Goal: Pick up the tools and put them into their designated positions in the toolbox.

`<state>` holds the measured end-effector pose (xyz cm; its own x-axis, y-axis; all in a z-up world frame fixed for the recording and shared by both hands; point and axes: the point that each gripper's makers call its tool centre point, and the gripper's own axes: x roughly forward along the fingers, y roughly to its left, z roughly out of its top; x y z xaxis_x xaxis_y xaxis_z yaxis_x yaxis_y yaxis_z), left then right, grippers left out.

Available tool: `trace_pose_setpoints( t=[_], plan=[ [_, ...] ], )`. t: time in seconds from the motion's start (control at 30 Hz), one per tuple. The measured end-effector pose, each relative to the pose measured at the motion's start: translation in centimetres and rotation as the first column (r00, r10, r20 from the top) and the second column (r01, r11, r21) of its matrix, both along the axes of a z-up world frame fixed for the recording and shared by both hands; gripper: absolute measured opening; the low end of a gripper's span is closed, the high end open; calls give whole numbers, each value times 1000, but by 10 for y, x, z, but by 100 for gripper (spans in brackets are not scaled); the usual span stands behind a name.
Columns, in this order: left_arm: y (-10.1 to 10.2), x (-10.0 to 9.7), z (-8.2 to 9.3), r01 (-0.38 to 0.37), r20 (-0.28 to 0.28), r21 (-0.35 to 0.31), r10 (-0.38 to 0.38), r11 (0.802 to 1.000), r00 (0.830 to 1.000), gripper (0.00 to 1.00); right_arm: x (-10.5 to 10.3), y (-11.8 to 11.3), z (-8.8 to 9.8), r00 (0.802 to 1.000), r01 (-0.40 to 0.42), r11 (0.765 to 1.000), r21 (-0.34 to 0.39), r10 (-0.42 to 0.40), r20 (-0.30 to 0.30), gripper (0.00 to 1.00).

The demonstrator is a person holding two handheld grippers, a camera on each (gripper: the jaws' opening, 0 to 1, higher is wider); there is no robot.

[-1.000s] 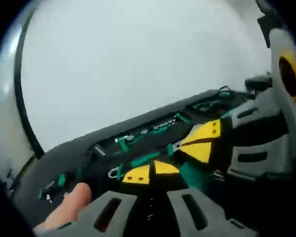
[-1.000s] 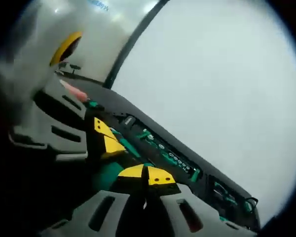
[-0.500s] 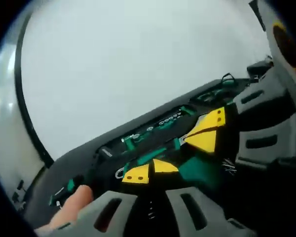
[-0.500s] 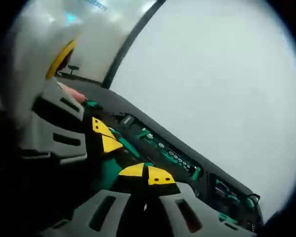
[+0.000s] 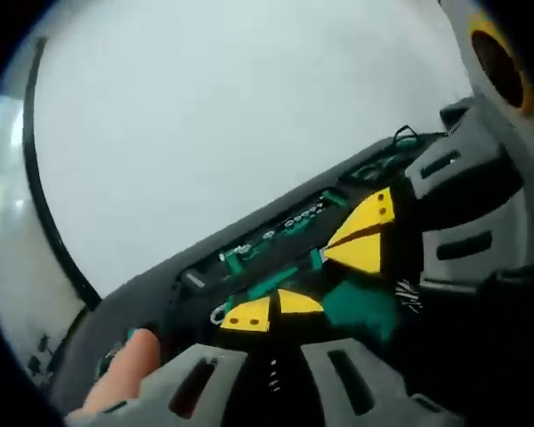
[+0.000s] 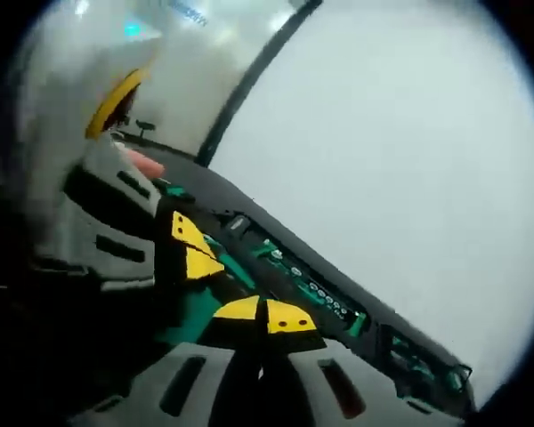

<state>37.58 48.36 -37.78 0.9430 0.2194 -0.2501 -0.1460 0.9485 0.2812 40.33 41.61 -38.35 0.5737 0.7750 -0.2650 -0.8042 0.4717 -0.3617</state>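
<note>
- In the left gripper view, the left gripper (image 5: 271, 313) has its yellow tips pressed together, over a green tool (image 5: 356, 307); whether anything is pinched between them cannot be told.
- The right gripper (image 5: 360, 236) comes in from the right of that view, its yellow tips also closed and resting just above the same green tool.
- A toolbox (image 5: 249, 258), black, lies open beyond both grippers, running as a slanted band across the view, with small green and silver bits (image 5: 294, 222) seated in a row of slots.
- A fingertip (image 5: 125, 374) shows at the lower left, beside the left gripper's grey body and touching the toolbox edge.
- Behind the toolbox a white table (image 5: 231, 116) spreads out, bounded on the left by a dark curved edge.
- In the right gripper view, the right gripper (image 6: 267, 314) has its tips closed over the green tool (image 6: 191, 311); a grasp cannot be confirmed.
- The left gripper (image 6: 191, 249) enters from the left of that view, tips together, close to the right one.
- The toolbox (image 6: 338, 302) slants down to the right, its bits (image 6: 316, 289) lined up along it.
</note>
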Motion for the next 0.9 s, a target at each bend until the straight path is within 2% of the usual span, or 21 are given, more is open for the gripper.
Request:
trace_pose_setpoints(
  t=[0.03,0.07,0.1,0.13,0.17,0.2,0.27,0.33,0.4,0.43,0.47,0.5,0.53,0.57,0.6,0.63,0.67,0.73,0.77,0.83,0.9],
  plan=[
    [-9,1,6,42,47,-99,-38,994,998,0,7,-7,3,999,48,999,2,-48,-3,0],
    [-13,0,2,60,33,-175,-55,983,998,0,5,-5,9,1000,20,998,66,-18,-24,0],
    [-15,0,-5,68,-6,-176,-70,982,998,0,6,-9,11,997,51,994,97,-45,-68,0],
    [-18,-3,-20,61,-89,-158,-76,986,993,0,4,-8,7,998,37,998,47,-34,-54,0],
    [-20,-2,-27,66,-125,-146,-84,987,989,0,1,-5,4,999,20,999,25,-19,-37,0],
    [-21,0,-19,69,-81,-119,-79,990,994,0,-2,-2,2,1000,9,1000,15,-9,-19,0],
    [-22,0,-19,68,-69,-108,-76,992,995,0,2,-5,-5,999,35,999,-20,-34,18,0],
    [-23,1,-17,77,-63,-30,-79,997,995,0,3,-2,-4,1000,25,1000,6,-25,-11,0],
    [-23,2,-18,72,-65,-47,-75,996,995,0,4,-1,-5,1000,19,1000,3,-19,-7,0],
    [-22,2,-18,74,-64,-64,-78,995,995,0,4,0,-4,1000,9,1000,-11,-9,24,0],
    [-21,3,-19,78,-61,-69,-82,995,995,0,8,-5,-2,999,42,998,-39,-41,23,0],
    [-21,3,-19,77,-59,-71,-82,994,995,0,12,-6,22,994,64,996,60,-69,88,0],
    [-23,3,-19,75,-59,-69,-80,995,995,0,8,-2,33,997,47,987,155,-55,54,0],
    [-23,3,-19,71,-60,-68,-75,995,995,0,2,-2,13,999,33,998,45,-32,-14,0],
    [-23,3,-19,69,-60,-67,-73,995,996,0,1,0,3,1000,21,1000,-22,-21,18,0],
    [-22,3,-19,68,-61,-69,-72,995,996,0,1,5,3,996,0,1000,-25,2,84,0],
    [-22,3,-20,69,-62,-72,-73,995,995,0,-1,5,-7,998,2,997,-82,3,62,0],
    [-23,3,-20,69,-62,-66,-73,995,995,0,-4,16,-3,999,-10,999,-34,12,46,0],
    [-24,3,-20,72,-62,-53,-76,996,995,0,-12,13,-1,999,-27,999,-28,28,33,0],
    [-22,4,-20,74,-64,-58,-77,996,995,0,-13,11,-1,997,-23,998,-63,28,77,0],
    [-23,3,-21,74,-65,-69,-78,995,995,0,-13,8,-2,1000,19,1000,-10,-19,7,0]
  ],
)
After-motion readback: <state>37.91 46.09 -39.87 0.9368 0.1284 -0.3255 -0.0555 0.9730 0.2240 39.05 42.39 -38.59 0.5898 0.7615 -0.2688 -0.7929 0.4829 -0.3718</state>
